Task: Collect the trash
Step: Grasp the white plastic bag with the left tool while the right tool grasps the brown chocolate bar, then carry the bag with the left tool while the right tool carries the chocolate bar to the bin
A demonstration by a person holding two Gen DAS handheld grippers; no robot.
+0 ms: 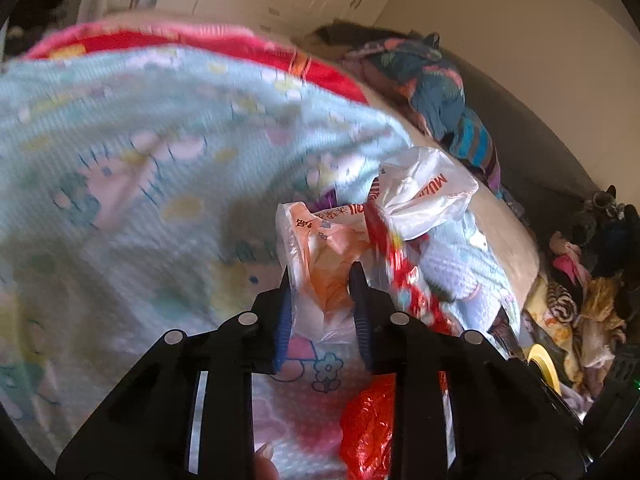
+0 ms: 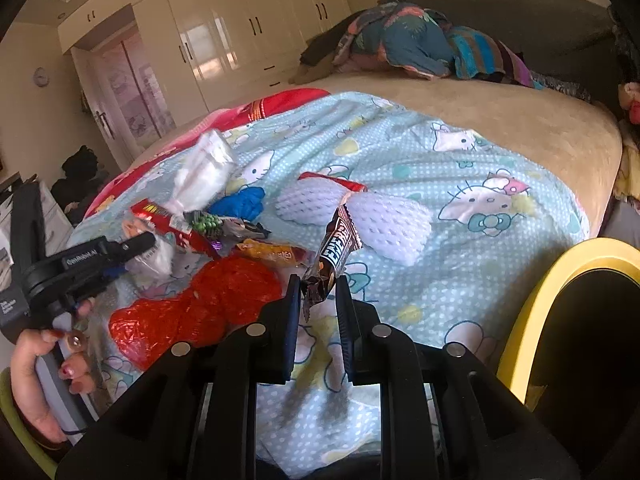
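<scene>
The right gripper (image 2: 318, 284) is pinching a brown wrapper (image 2: 334, 250), label unreadable, above the bedsheet (image 2: 460, 264). The left gripper (image 1: 322, 280), at nine o'clock, is clamping a plastic bag (image 1: 316, 256) with illegible orange print.

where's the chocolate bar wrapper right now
In the right wrist view, the chocolate bar wrapper is pinched in the right claw, lifted above the Hello Kitty bedsheet, left of the yellow-rimmed bin.

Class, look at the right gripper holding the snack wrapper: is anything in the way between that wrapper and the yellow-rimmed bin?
Nothing visible. The right gripper holds the brown snack wrapper above the bedsheet, and the yellow-rimmed bin sits open to its right with only flat sheet between.
</scene>
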